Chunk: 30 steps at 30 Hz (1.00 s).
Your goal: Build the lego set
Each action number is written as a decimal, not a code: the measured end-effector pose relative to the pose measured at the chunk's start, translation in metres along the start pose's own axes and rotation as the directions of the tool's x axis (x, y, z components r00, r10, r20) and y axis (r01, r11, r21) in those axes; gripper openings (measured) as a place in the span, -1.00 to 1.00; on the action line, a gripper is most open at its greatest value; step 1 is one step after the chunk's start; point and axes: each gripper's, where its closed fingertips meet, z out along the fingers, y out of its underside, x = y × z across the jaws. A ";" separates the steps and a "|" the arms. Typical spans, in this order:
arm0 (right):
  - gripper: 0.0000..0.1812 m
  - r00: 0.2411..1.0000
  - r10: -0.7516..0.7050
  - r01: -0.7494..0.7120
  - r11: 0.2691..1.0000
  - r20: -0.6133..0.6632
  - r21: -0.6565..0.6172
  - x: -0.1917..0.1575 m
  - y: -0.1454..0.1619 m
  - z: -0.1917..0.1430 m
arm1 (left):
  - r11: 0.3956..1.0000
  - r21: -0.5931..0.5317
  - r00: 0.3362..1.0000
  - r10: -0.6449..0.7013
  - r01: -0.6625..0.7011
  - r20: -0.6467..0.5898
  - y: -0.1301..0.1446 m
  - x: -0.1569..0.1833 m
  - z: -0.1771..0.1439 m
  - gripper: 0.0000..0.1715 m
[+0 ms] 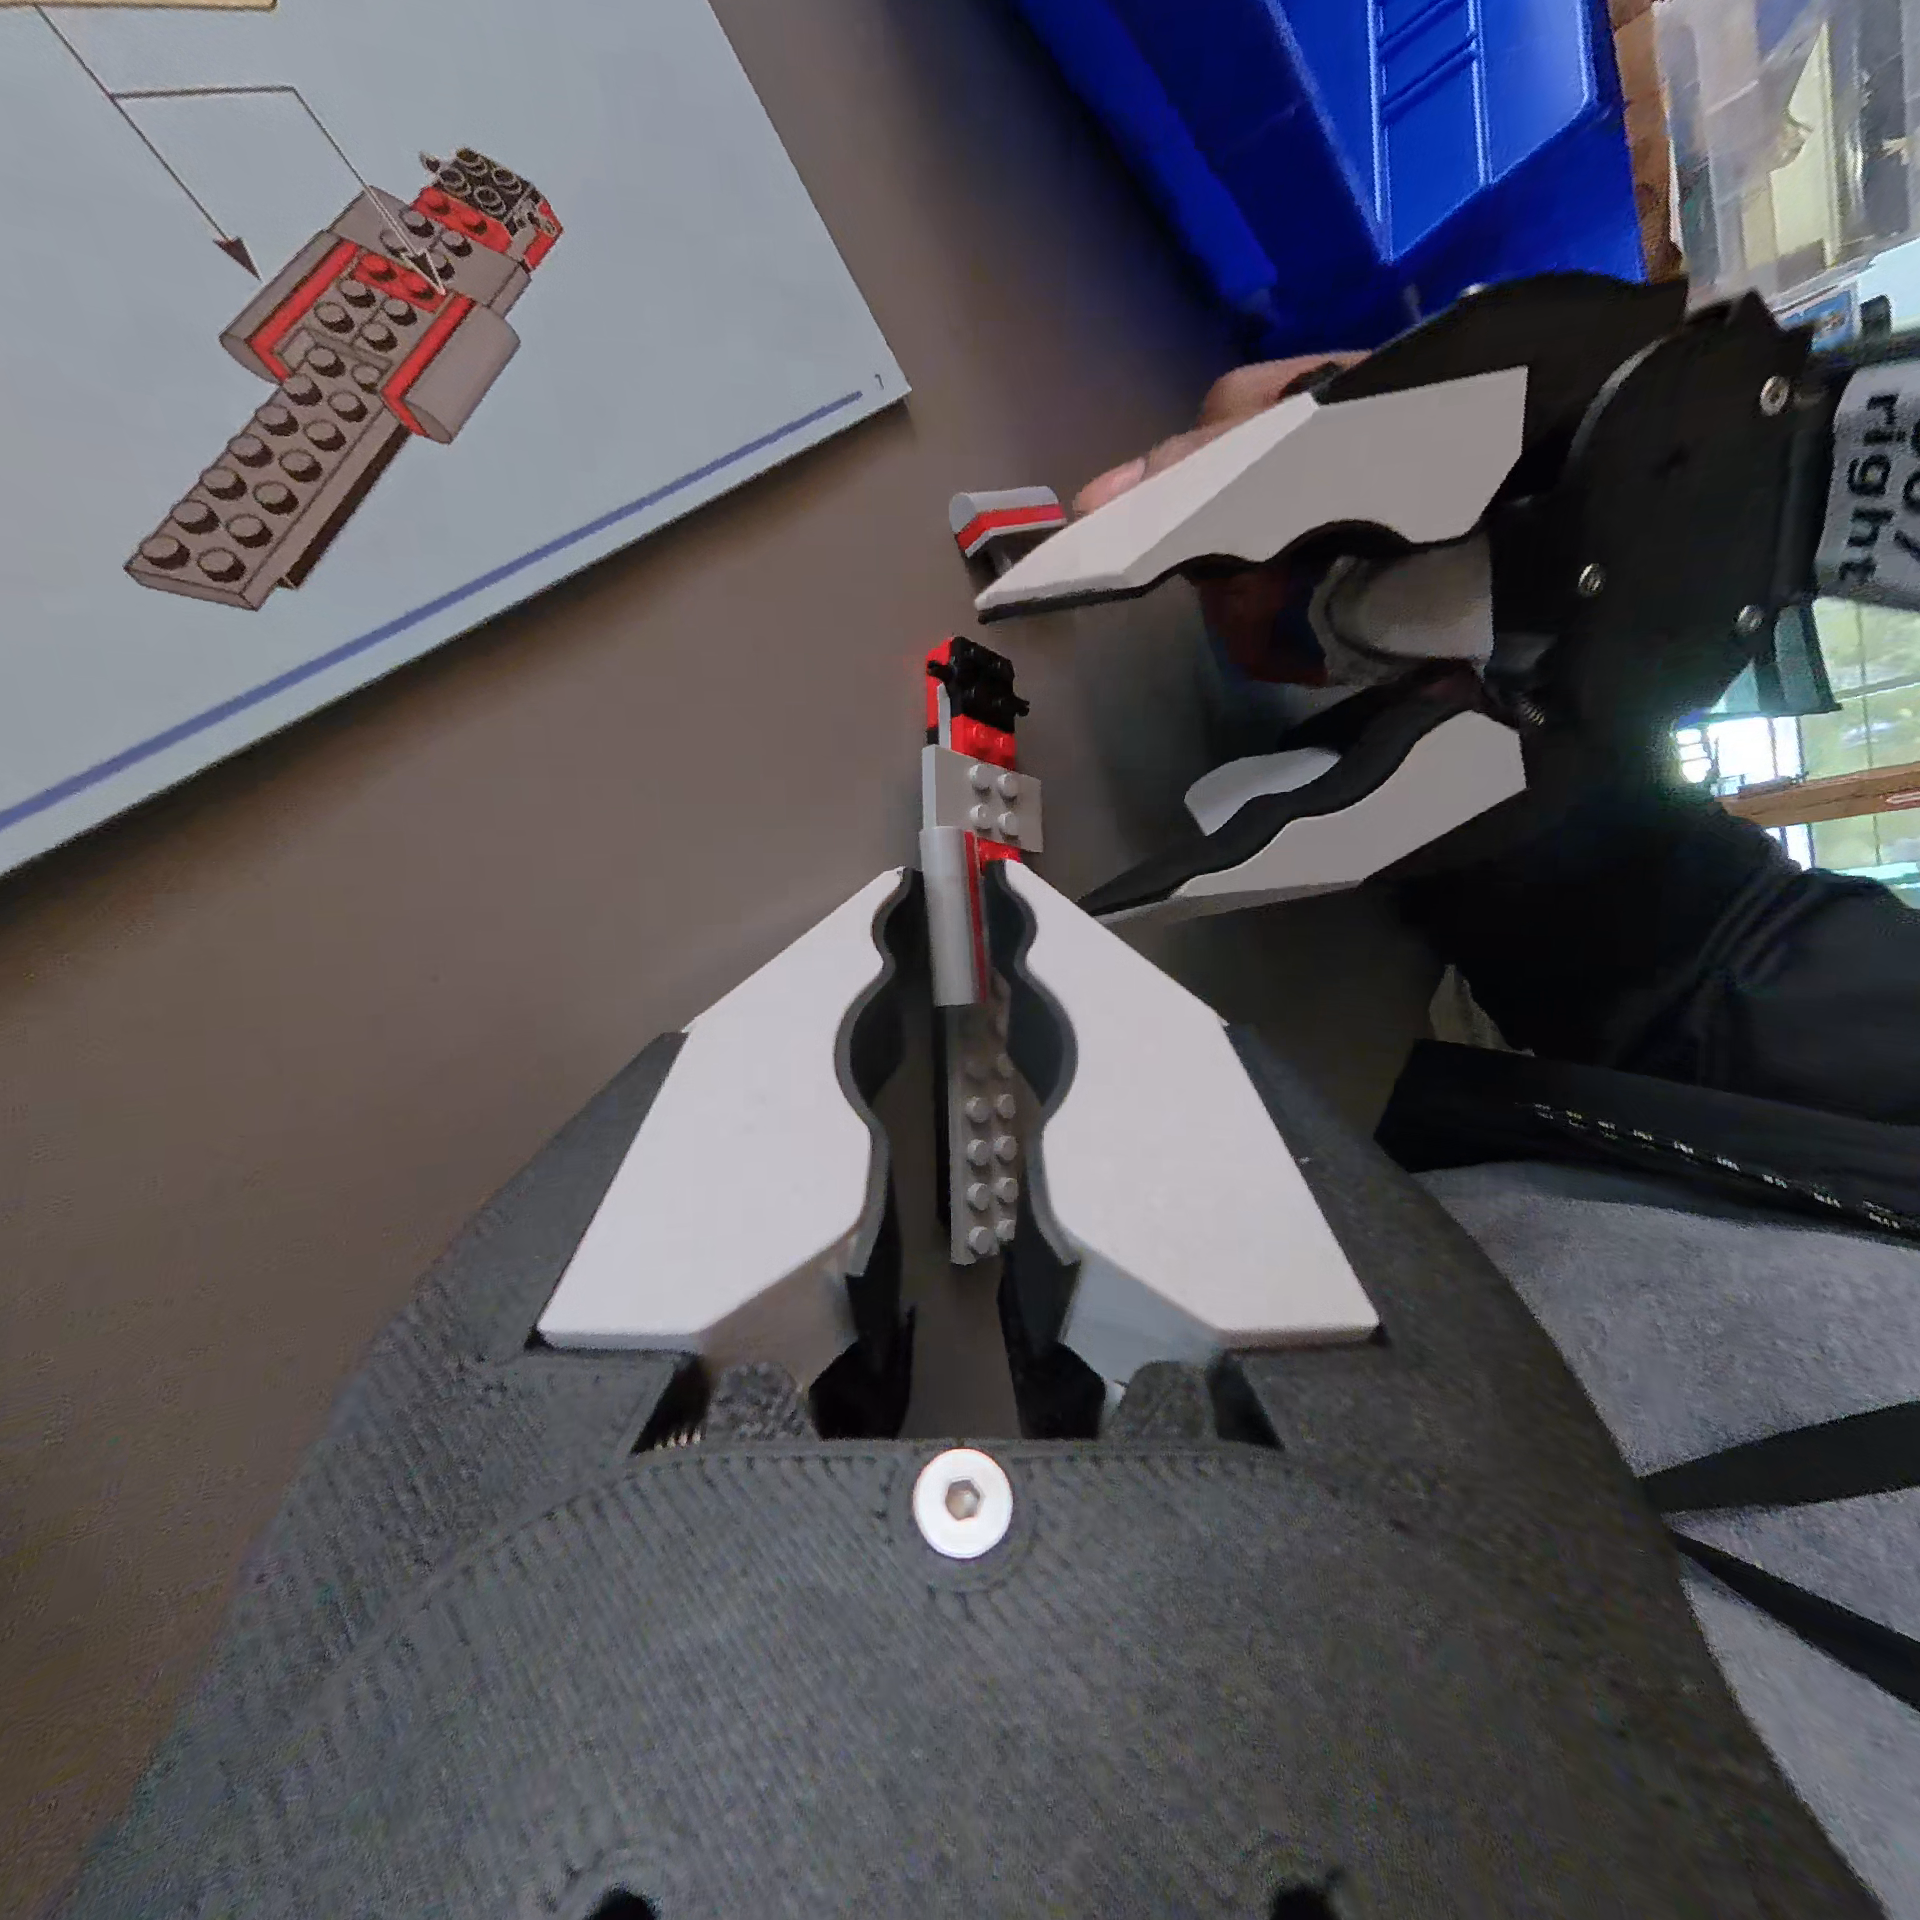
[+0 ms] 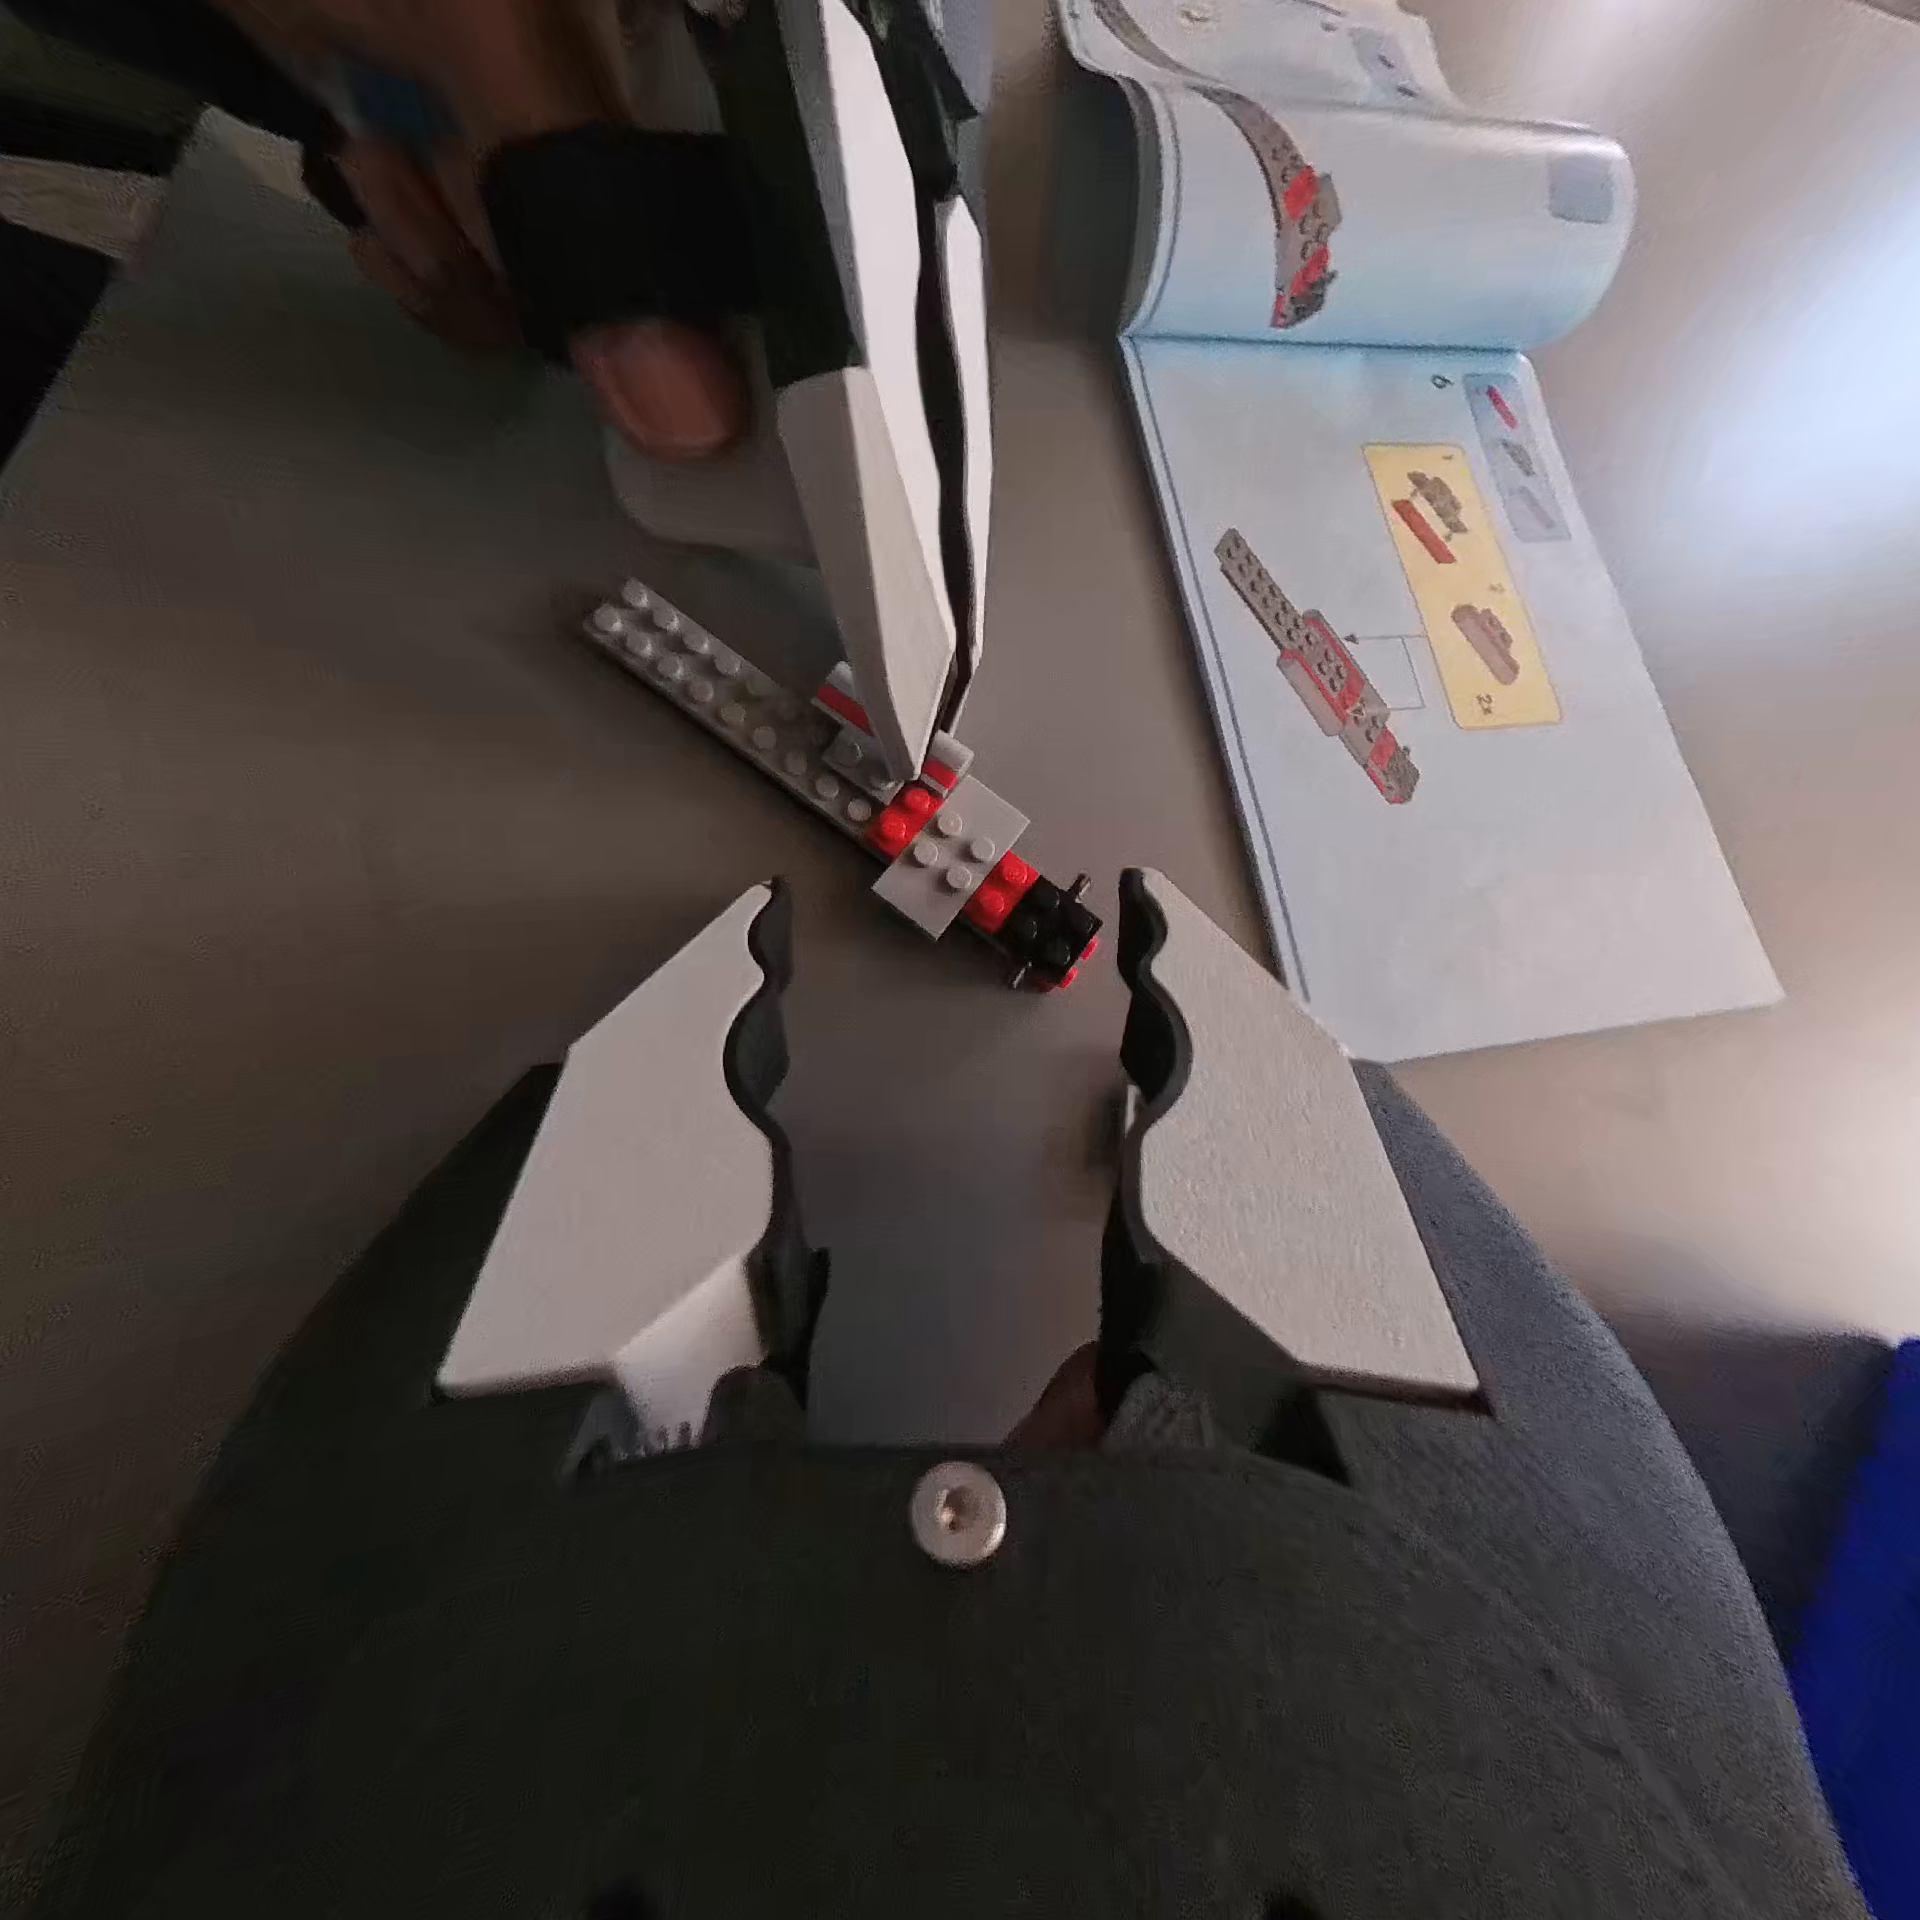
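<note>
Now left claw (image 1: 954, 883) clamped on long grey-red-black lego model (image 1: 977, 790), right claw (image 2: 951, 914) apart

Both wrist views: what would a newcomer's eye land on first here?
The long grey, red and black lego build lying on the table, with the left gripper shut on its middle. Next, the right gripper, open, just short of its black end. The open instruction booklet lies beside.
</note>
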 end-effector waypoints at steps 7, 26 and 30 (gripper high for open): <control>-0.26 0.986 -0.063 0.065 0.998 0.152 -0.009 -0.004 -0.001 0.003 | 1.000 -0.004 1.000 0.022 -0.022 0.021 0.000 -0.001 -0.002 -0.85; -0.48 0.991 -0.041 0.044 0.999 0.131 -0.021 -0.003 0.003 0.009 | 0.997 0.027 0.997 0.066 -0.067 0.039 -0.004 0.001 -0.012 -0.71; -0.45 0.995 -0.036 0.039 0.999 0.094 -0.027 -0.004 0.003 0.008 | 0.997 0.022 0.995 0.070 -0.072 0.077 0.001 -0.008 -0.018 -0.72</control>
